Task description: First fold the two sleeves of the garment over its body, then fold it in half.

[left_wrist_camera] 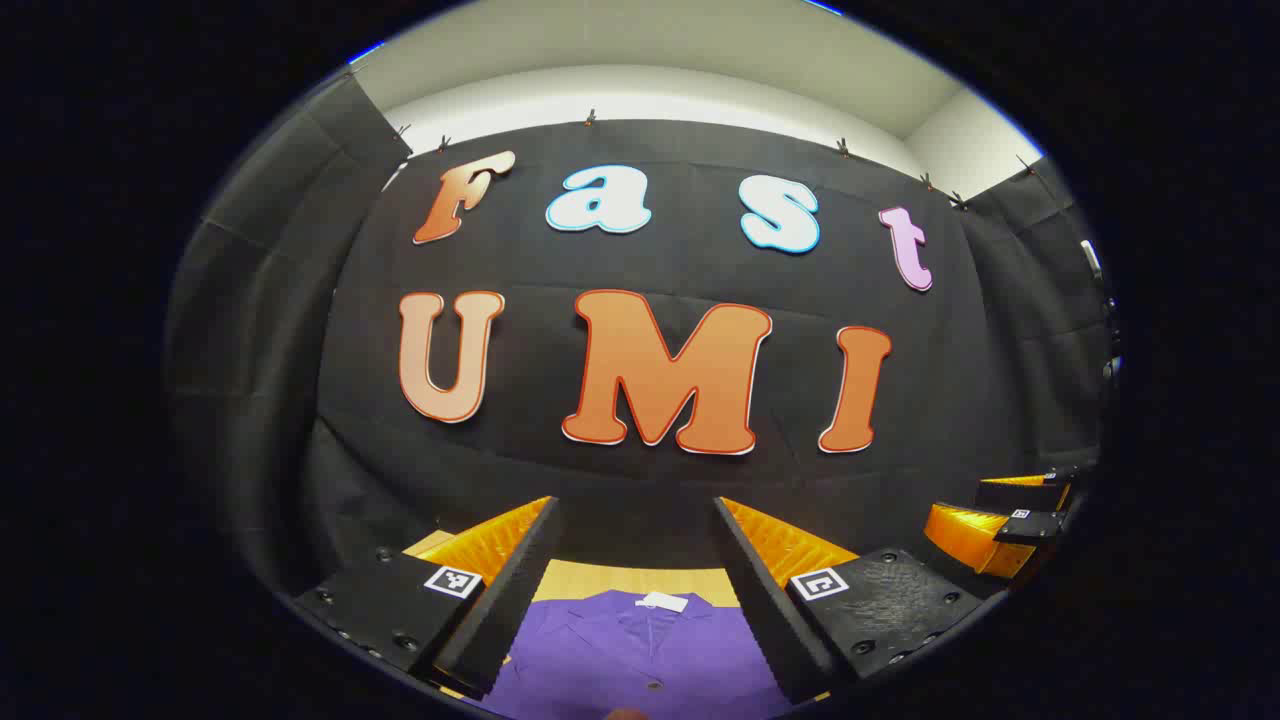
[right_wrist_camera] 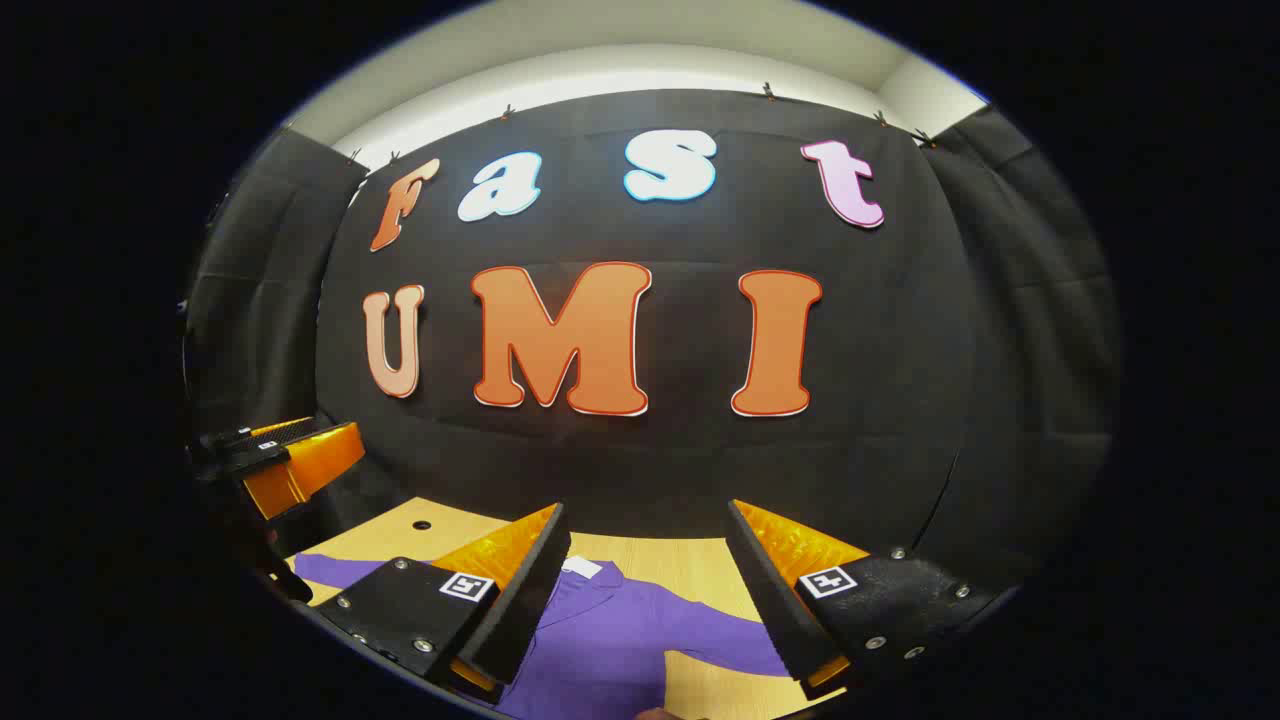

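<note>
Both tongs, left and right, are held open above the shirt, collar pointing away from them.

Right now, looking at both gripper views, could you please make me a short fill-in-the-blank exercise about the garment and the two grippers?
1. The garment lying on the wooden table is ____ in colour.
2. The jaws of the left gripper stand ____, with nothing between them.
3. The small tag at the garment's collar is ____.
4. In the right gripper view, the right gripper holds ____.

Missing words: purple; open; white; nothing
</note>
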